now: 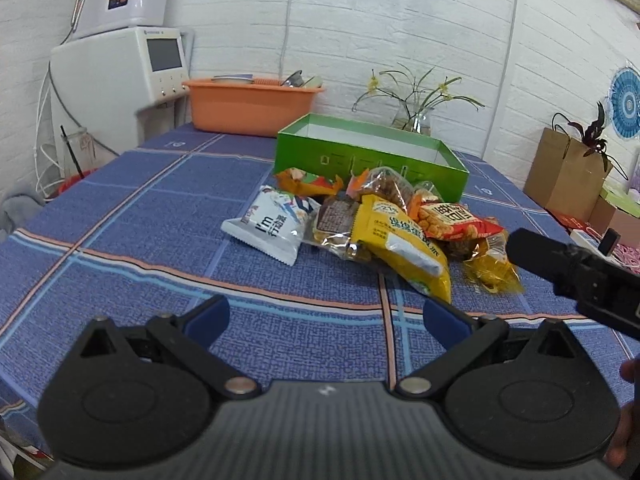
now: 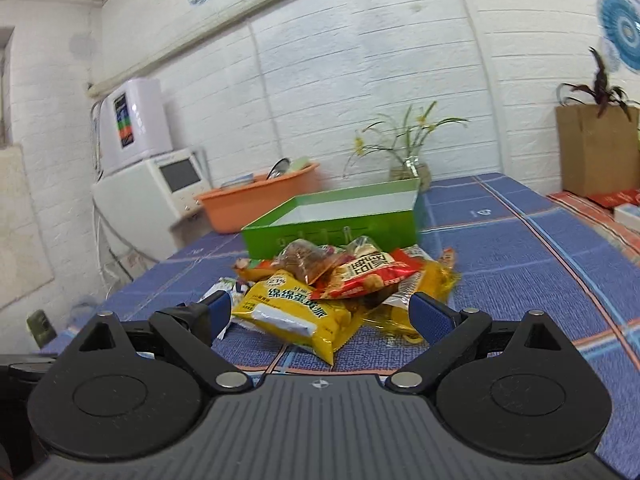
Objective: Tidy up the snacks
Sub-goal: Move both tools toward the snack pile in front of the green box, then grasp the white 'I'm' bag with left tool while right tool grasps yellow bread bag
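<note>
A pile of snack packets lies on the blue checked tablecloth (image 1: 132, 216) in front of an open green box (image 1: 372, 152), whose white inside looks empty. The pile holds a white packet (image 1: 272, 226), a yellow packet (image 1: 404, 240), a red packet (image 1: 456, 220) and clear bags of brown snacks (image 1: 384, 188). My left gripper (image 1: 326, 320) is open and empty, low over the cloth, short of the pile. My right gripper (image 2: 320, 312) is open and empty, its fingers either side of the yellow packet (image 2: 296, 312), just short of it. The box (image 2: 332, 228) stands behind the pile.
An orange basin (image 1: 252, 106) with dishes and a glass vase of flowers (image 1: 416, 116) stand at the table's far edge. White appliances (image 1: 120, 72) stand at the far left. A brown paper bag (image 1: 564, 172) and boxes sit off the table's right side. The right gripper's body (image 1: 580, 272) shows at right.
</note>
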Demonstrator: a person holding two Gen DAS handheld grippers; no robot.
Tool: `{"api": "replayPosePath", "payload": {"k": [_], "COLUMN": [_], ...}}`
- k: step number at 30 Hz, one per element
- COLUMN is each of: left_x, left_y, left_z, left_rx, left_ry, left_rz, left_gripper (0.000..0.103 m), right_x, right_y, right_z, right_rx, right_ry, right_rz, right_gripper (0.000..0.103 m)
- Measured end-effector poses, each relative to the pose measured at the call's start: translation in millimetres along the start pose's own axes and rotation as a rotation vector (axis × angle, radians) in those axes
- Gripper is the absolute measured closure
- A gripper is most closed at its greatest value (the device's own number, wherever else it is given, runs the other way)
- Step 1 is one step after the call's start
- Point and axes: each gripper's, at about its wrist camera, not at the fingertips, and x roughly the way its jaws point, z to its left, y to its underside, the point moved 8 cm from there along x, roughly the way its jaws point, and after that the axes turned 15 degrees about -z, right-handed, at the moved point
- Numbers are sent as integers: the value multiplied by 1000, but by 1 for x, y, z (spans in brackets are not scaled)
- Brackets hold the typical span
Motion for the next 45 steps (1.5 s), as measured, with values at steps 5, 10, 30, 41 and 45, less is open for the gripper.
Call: {"api": "replayPosePath", "payload": {"k": [5,10,30,41,45], "left_x": [15,48,63,58,70], "left_y": [-22,-77,-66,-35,-30], "left_z": [-2,4,-5,20,38], "left_rx": [165,230,107,160,122], "left_ry": [-86,-153,-120,-74,-76], "left_rz": [41,9,-38,-149,-139], "left_gripper": [0,0,0,0,0], "right_x": [12,30,45,44,48], "right_y": [-26,-57,-17,-1,2], "right_z": [-10,-27,-48,-53,-58], "right_rx": [-134,-139,3,-12,27], "right_ry": [122,144,275,254,266], "right_rz": [-2,-10,108,157,163], "right_gripper": [0,0,0,0,0]}}
